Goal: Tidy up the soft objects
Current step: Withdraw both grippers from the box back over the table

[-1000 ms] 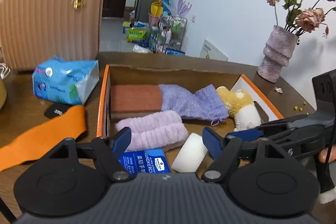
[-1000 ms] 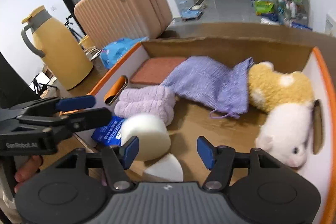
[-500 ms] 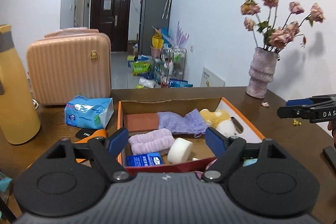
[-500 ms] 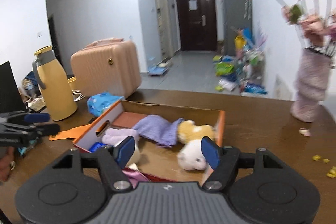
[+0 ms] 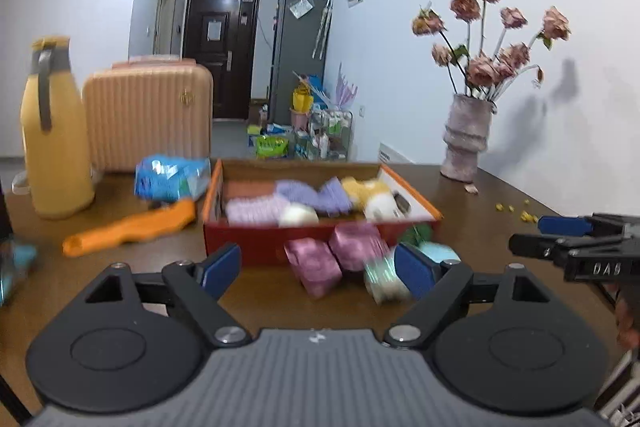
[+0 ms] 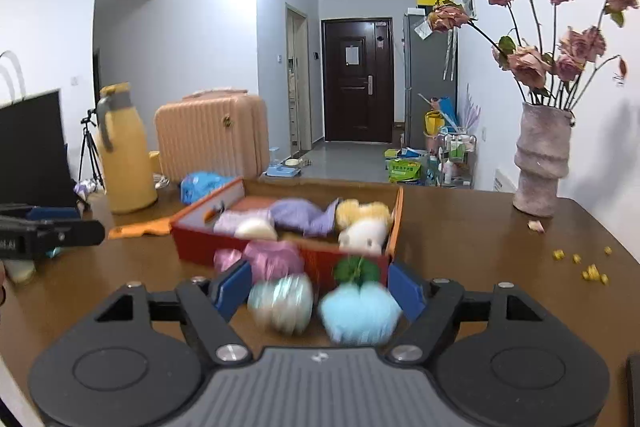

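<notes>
An orange-red box [image 5: 304, 245] [image 6: 280, 259] sits mid-table holding lilac cloths [image 5: 256, 213], a purple pouch [image 6: 300, 215], a white sponge [image 5: 298, 215] and a yellow-and-white plush [image 6: 362, 223]. In front of it lie pink bundles [image 5: 316, 265] [image 6: 272, 259], a pale green roll [image 6: 282, 303] and a light blue puff [image 6: 360, 311]. My left gripper [image 5: 318, 269] is open and empty, back from the box. My right gripper [image 6: 320, 291] is open and empty, just before the roll and puff.
A yellow thermos [image 5: 52, 131], a peach suitcase [image 5: 148, 115], a blue tissue pack [image 5: 172, 179] and an orange cloth [image 5: 128, 227] stand left of the box. A vase of dried roses [image 6: 540, 167] and yellow crumbs [image 6: 588, 267] are at the right.
Both grippers have pulled back and up out of the box towards the table's near edge. The items in front of the box have come into view.
</notes>
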Action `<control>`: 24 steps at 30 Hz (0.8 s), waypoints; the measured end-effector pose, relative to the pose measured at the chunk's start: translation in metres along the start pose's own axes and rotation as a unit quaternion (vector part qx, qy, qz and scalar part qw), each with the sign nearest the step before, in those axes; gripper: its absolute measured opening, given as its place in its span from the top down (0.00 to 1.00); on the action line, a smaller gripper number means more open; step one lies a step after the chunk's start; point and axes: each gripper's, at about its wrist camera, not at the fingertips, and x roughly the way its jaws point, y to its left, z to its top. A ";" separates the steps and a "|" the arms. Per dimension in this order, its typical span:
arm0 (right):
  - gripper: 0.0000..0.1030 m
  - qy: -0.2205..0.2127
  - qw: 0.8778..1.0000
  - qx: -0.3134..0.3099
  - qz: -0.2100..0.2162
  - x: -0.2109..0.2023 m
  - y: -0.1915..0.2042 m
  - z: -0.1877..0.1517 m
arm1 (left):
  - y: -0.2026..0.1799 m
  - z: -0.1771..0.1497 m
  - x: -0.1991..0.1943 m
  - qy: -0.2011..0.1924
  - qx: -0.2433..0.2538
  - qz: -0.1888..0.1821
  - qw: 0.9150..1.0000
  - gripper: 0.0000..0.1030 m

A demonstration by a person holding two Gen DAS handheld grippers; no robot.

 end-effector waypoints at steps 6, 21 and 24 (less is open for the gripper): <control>0.23 0.038 0.997 0.059 0.025 -0.010 0.005 -0.060 | -0.006 -0.032 0.003 0.041 -0.008 0.000 0.999 0.17; 0.35 0.055 0.995 0.085 -0.009 0.048 -0.022 -0.055 | -0.026 -0.028 0.106 0.081 -0.023 -0.065 0.994 0.22; 0.35 0.061 0.993 0.095 -0.021 0.067 -0.035 -0.051 | -0.032 -0.024 0.138 0.096 -0.037 -0.080 0.991 0.26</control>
